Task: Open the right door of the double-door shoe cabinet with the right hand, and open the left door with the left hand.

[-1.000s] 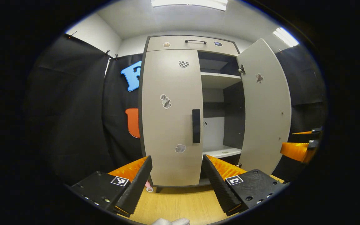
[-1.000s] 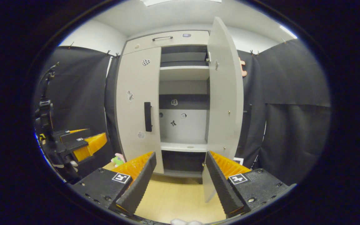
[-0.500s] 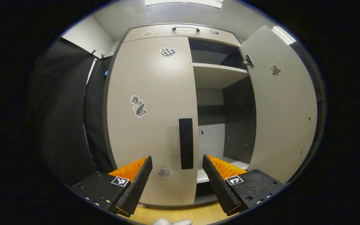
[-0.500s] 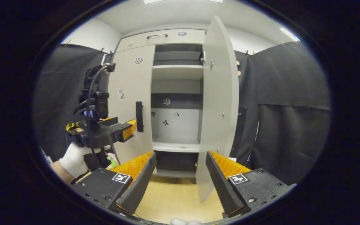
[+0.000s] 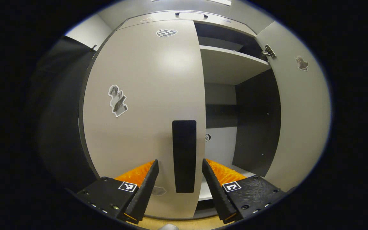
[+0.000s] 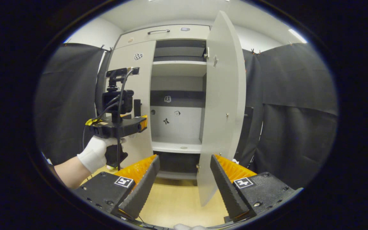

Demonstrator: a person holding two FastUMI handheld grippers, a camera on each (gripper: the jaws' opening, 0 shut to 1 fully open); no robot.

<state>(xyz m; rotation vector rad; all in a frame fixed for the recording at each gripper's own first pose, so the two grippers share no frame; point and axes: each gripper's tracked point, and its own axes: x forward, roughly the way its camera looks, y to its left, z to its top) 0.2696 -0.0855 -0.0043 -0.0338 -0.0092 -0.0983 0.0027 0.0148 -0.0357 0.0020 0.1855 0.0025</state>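
Handle, a flat dark vertical bar near the hinge-free edge of the closed left door, is the place to grip; it looks rigid and smooth, perhaps slippery. The left claw straddles it, fingers apart, not touching. The door is a stiff, matte board, likely light on its hinges. The right door stands open; the right claw hangs apart, empty.

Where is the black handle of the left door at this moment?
In the left gripper view, the black handle stands upright near the right edge of the shut left door, straight ahead between the open jaws of the left gripper.
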